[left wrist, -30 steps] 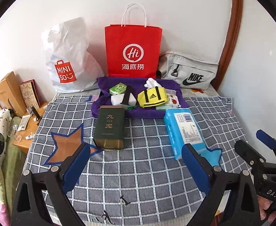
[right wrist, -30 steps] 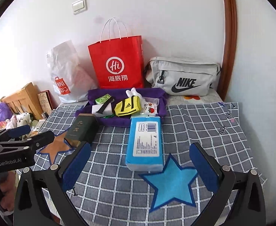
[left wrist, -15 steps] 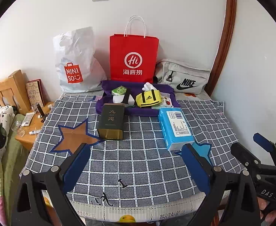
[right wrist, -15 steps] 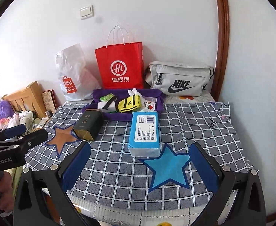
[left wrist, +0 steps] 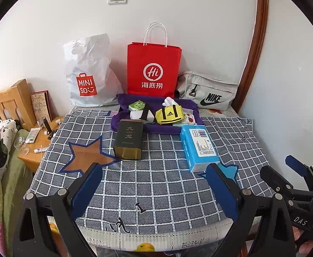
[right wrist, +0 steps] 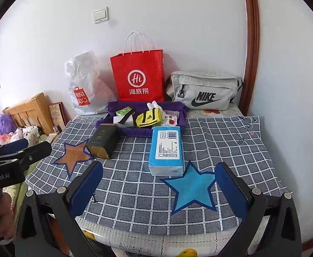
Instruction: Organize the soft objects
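Left wrist view: left gripper and right gripper fingers spread, empty, above checked cloth; blue tissue pack apparently touches blue star.

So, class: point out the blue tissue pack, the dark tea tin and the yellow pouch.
blue tissue pack (right wrist: 167, 147): right wrist view, white label on top.
dark tea tin (left wrist: 129, 137): left wrist view, top face.
yellow pouch (left wrist: 169, 115): left wrist view, front side.
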`<state>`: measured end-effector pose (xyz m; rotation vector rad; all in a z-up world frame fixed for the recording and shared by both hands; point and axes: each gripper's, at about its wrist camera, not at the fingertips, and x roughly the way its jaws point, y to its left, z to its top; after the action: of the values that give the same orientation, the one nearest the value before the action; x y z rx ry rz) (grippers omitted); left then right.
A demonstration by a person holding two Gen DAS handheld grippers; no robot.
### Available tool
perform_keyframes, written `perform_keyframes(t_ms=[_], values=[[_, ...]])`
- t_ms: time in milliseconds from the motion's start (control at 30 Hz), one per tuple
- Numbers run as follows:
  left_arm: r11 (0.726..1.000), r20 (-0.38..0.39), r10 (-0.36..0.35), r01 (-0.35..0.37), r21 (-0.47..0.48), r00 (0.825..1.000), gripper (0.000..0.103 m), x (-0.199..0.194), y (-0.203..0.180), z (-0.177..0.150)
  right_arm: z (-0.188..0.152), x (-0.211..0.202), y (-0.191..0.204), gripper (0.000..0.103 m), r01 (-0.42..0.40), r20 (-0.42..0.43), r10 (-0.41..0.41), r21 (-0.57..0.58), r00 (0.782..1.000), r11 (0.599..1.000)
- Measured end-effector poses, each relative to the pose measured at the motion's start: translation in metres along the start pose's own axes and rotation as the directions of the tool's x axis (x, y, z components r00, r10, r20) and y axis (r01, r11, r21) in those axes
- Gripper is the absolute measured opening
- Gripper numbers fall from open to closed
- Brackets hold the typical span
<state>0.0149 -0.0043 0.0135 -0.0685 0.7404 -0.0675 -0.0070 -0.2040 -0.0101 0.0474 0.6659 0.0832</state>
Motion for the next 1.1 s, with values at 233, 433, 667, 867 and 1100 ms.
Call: perform_keyframes(t_ms=[233,433,667,867,1100], values=[[1.000,-0.003,-0.003,0.003,-0.007,1.000,0.098,0.0009,0.0018,-0.0010,-0.0018,-0.0002,0.0009,0.103,-0.001,-0.002,0.001,0.000,1.000,1.000],[1.000,0.000,-0.003,0.003,-0.006,1.000,0.098,0.0005,0.0023,-0.0032,-0.0020,-0.0001,0.0026,0.103,-0.002,-0.002,0.002,-0.003,1.000,1.000],[1.000,0.000,-0.002,0.002,-0.007,1.000,0.098,-0.0001,0.0016,-0.0030,-0.0024,-0.0007,0.0031,0.103,-0.003,0.000,0.003,-0.001,1.000,1.000],[1.000,-0.001,-0.001,0.001,-0.009,1.000,0.098,-0.0005,0.0015,-0.0032,-0.0029,-0.0022,0.0041,0.103,-0.006,0.005,0.006,-0.001,1.000,1.000],[1.000,-0.001,0.000,0.000,-0.009,1.000,0.098,-0.0005,0.0017,-0.0032,-0.0032,-0.0031,0.0042,0.103,-0.006,0.005,0.006,-0.001,1.000,1.000]])
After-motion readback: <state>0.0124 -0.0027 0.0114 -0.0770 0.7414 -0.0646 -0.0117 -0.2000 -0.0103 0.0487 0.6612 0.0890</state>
